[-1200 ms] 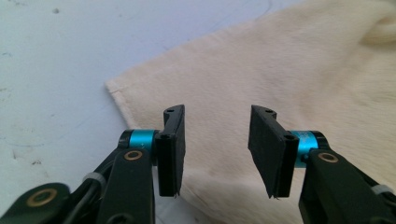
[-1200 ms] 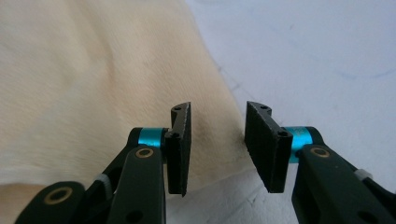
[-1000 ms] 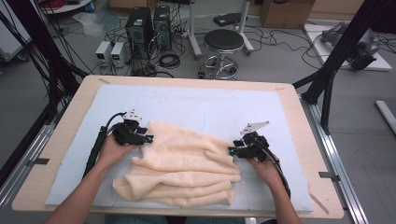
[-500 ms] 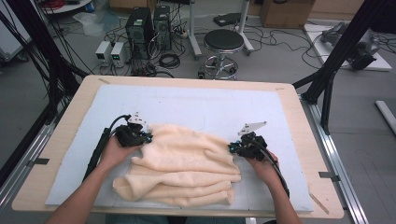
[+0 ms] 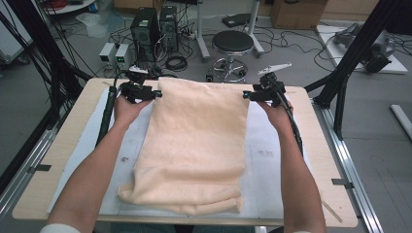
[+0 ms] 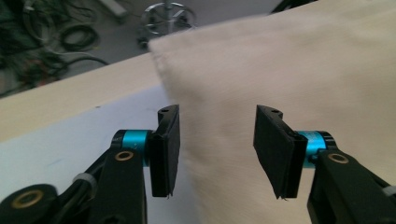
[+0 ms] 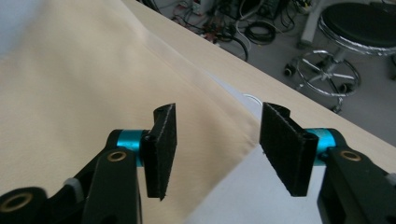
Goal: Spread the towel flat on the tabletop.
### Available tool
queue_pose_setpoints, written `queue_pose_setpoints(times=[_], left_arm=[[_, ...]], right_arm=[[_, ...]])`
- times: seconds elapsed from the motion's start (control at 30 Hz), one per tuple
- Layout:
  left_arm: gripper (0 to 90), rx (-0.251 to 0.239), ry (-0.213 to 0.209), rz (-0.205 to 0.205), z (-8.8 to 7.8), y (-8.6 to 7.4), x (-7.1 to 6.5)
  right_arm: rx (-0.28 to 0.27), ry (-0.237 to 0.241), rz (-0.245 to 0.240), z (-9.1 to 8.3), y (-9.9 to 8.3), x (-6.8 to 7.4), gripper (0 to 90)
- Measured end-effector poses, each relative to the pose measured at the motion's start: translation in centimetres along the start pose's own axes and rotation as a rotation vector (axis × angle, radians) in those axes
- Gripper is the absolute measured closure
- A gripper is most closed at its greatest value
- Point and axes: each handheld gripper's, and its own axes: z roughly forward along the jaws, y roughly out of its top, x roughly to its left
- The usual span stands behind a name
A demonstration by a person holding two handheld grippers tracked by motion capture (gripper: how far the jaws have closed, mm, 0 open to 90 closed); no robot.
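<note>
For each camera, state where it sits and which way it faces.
High view: above the person's side, looking forward and down at the table; forearms, left gripper, right gripper.
Left gripper view: on the left gripper, facing the towel; open jaws.
Right gripper view: on the right gripper, facing the towel's corner; open jaws.
Shared: towel, stool.

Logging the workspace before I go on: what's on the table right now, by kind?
Towel: 1
Grippers, left and right: 2, both open
Mat under the towel: 1
Total: 4
</note>
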Motion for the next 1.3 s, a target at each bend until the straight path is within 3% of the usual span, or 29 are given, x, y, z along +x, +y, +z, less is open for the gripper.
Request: queue_pose_setpoints(times=[0.03, 0.1, 0.17, 0.2, 0.4, 0.5, 0.63, 0.73, 0.77, 0.9, 1.0, 1.03, 1.1, 1.2, 1.3], left_arm=[[52.6, 0.029, -0.018, 0.004, 0.3, -0.5, 0.1], [50.9, 0.079, -0.038, 0.033, 0.6, -1.6, -0.2], [51.9, 0.093, -0.032, 0.065, 0.8, -3.3, -0.7], [52.0, 0.101, -0.056, 0.062, 0.8, -4.1, -0.9], [51.4, 0.119, -0.12, 0.138, -0.5, -7.6, -2.6], [51.3, 0.106, -0.161, 0.161, -1.8, -9.1, -3.4], [51.5, 0.117, -0.181, 0.196, -2.8, -10.8, -4.3], [52.3, 0.136, -0.173, 0.201, -3.0, -11.8, -4.4], [53.6, 0.133, -0.17, 0.197, -2.9, -11.9, -4.4], [58.5, 0.164, -0.158, 0.183, -2.3, -12.5, -4.3], [60.2, 0.181, -0.146, 0.194, -1.7, -12.8, -4.5], [62.5, 0.177, -0.144, 0.201, -1.6, -12.7, -4.5], [68.7, 0.166, -0.137, 0.223, -1.5, -12.7, -4.6], [79.3, 0.154, -0.11, 0.226, -1.2, -12.6, -4.7], [81.7, 0.15, -0.088, 0.208, -0.6, -12.2, -4.7]], right_arm=[[0.003, 0.008, -0.011, 0.2, -0.2, 0.1, 46.8], [0.059, 0.0, -0.06, 0.8, -1.2, 0.8, 46.7], [0.095, 0.021, -0.075, 1.5, -2.8, 1.5, 46.4], [0.117, 0.032, -0.081, 1.8, -3.6, 1.9, 46.3], [0.115, 0.109, -0.079, 1.4, -8.2, 4.8, 48.3], [0.103, 0.153, -0.082, 0.4, -9.6, 6.3, 48.5], [0.098, 0.163, -0.09, -0.3, -10.8, 7.6, 49.6], [0.201, 0.151, -0.092, 0.5, -11.4, 7.9, 52.6], [0.209, 0.15, -0.083, 0.8, -11.4, 7.9, 54.2], [0.219, 0.082, -0.07, 1.9, -11.3, 7.5, 64.5], [0.222, 0.101, -0.044, 2.5, -11.6, 6.9, 74.6], [0.218, 0.102, -0.051, 2.5, -11.6, 6.8, 83.5], [0.21, 0.102, -0.078, 2.7, -11.5, 6.7, 85.9], [0.208, 0.101, -0.051, 3.1, -11.2, 6.0, 86.2], [0.202, 0.067, -0.035, 3.7, -10.9, 5.6, 86.2]])
